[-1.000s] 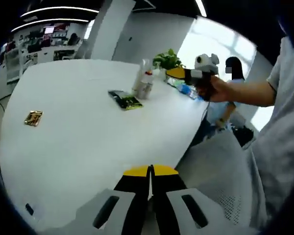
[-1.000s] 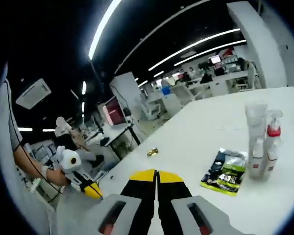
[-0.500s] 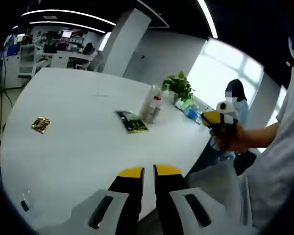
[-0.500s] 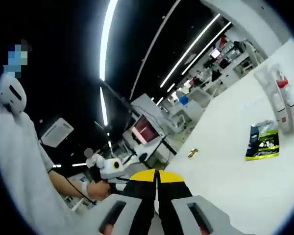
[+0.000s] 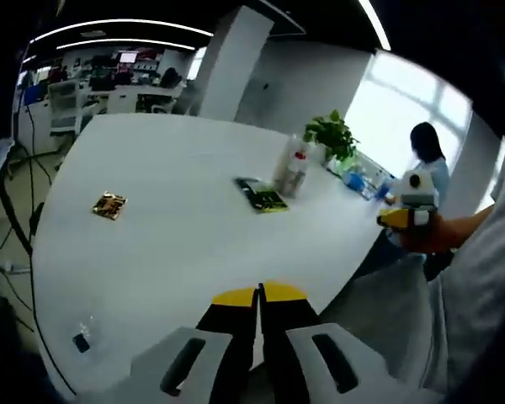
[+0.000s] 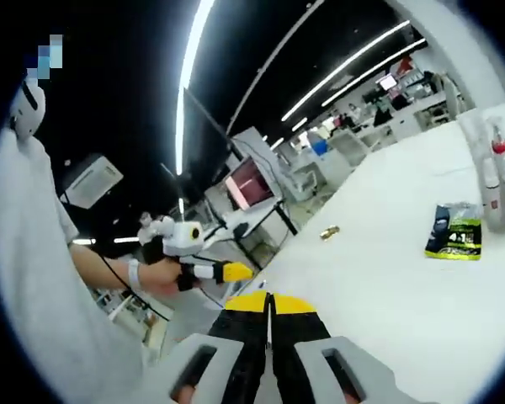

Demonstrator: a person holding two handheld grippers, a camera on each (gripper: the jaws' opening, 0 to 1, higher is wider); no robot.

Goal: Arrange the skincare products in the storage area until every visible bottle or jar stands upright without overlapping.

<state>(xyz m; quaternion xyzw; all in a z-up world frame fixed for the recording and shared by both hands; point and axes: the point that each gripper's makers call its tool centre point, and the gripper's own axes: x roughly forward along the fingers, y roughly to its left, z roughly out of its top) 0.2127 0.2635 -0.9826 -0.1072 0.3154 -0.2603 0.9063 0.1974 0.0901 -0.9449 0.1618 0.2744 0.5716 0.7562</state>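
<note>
Two skincare bottles stand upright and close together at the far side of the white table (image 5: 177, 244): a tall clear one (image 5: 284, 167) and a white spray bottle with a red collar (image 5: 299, 172). The right gripper view has the same pair, clear bottle (image 6: 475, 160) and spray bottle (image 6: 503, 172). A green-and-black sachet (image 5: 263, 195) (image 6: 455, 231) lies flat in front of them. My left gripper (image 5: 259, 294) is shut and empty at the near table edge. My right gripper (image 6: 269, 300) is shut and empty too, held off the table's side; it also shows in the left gripper view (image 5: 397, 218).
A small gold packet (image 5: 109, 205) (image 6: 329, 232) lies alone on the table's left part. A tiny dark object (image 5: 82, 342) sits near the front edge. A potted plant (image 5: 332, 135) and water bottles (image 5: 359, 181) stand behind the products. A person (image 5: 427, 156) sits beyond the table.
My left jaws, slightly apart half a second ago, have come together. Both views have swung as the hands moved; the right gripper now sits lower and farther right in the left view.
</note>
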